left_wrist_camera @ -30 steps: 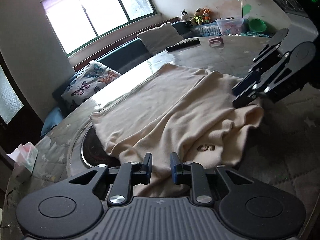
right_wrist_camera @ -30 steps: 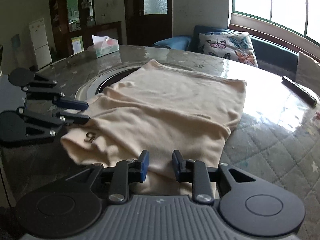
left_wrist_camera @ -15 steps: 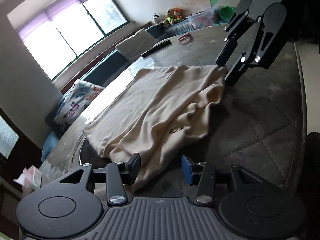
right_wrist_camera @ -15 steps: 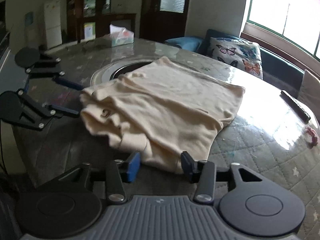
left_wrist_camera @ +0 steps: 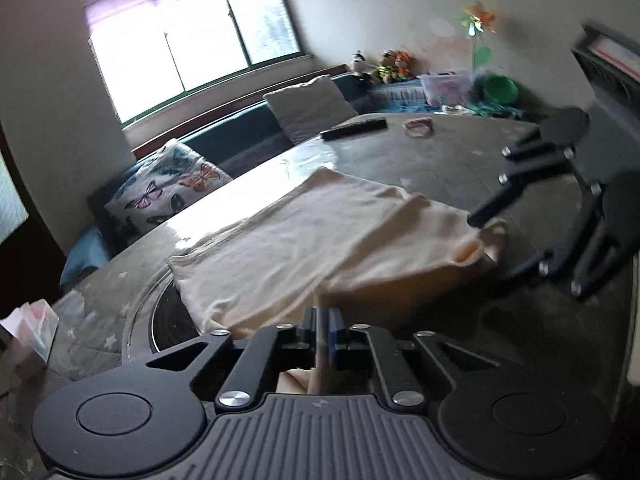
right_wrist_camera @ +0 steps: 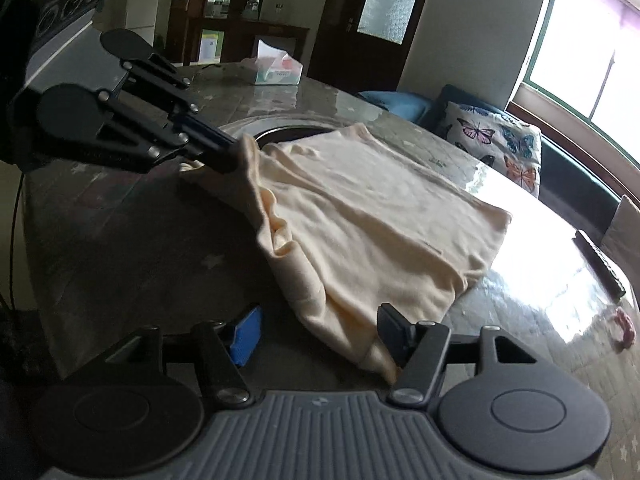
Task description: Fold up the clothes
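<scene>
A cream-coloured garment [left_wrist_camera: 320, 240] lies partly folded on the round table [left_wrist_camera: 460, 160]; it also shows in the right wrist view [right_wrist_camera: 372, 220]. My left gripper [left_wrist_camera: 320, 324] is shut on the garment's near edge and lifts it off the table; it also shows at the left of the right wrist view [right_wrist_camera: 228, 152] with cloth hanging from its tips. My right gripper [right_wrist_camera: 320, 332] is open, its jaws wide around the garment's near corner; it also shows at the right of the left wrist view [left_wrist_camera: 492, 236].
A tissue box [right_wrist_camera: 278, 68] stands at the far side of the table. A black remote [left_wrist_camera: 354, 128] and a pink hair band [left_wrist_camera: 418, 128] lie near the window side. A bench with a butterfly cushion [left_wrist_camera: 164, 196] runs along the wall.
My left gripper has closed on the garment's edge and raised it. My right gripper has opened wider and moved up to the garment's corner.
</scene>
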{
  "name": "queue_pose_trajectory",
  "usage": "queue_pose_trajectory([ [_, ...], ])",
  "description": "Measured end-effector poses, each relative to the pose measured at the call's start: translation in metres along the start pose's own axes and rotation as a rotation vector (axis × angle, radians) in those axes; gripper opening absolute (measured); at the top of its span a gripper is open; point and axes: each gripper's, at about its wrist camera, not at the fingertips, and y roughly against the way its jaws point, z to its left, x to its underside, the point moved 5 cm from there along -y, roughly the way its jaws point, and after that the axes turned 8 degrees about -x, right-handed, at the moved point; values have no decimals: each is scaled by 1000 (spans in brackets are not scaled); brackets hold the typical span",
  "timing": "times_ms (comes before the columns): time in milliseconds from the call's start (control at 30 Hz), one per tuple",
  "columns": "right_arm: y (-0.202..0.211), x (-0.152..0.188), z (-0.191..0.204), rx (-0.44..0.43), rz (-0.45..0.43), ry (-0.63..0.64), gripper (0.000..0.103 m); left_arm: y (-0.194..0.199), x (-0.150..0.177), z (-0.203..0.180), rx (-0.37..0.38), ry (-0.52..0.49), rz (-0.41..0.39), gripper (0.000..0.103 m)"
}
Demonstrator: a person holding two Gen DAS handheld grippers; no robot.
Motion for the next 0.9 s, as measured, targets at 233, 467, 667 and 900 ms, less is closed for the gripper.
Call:
queue_pose_trajectory([
  [233, -19, -8, -14, -40, 3, -76, 36, -8, -1, 19, -9, 53, 29, 9],
  [467, -13, -17, -24, -83, -33, -155, 22, 21, 22, 18, 2, -23, 37, 31],
  [667, -15, -16, -30, -94, -31, -209, 20, 36, 37, -21, 51, -198, 8, 49],
  [900, -15, -19, -31, -92, -33, -214, 20, 18, 28, -42, 45, -208, -28, 19],
])
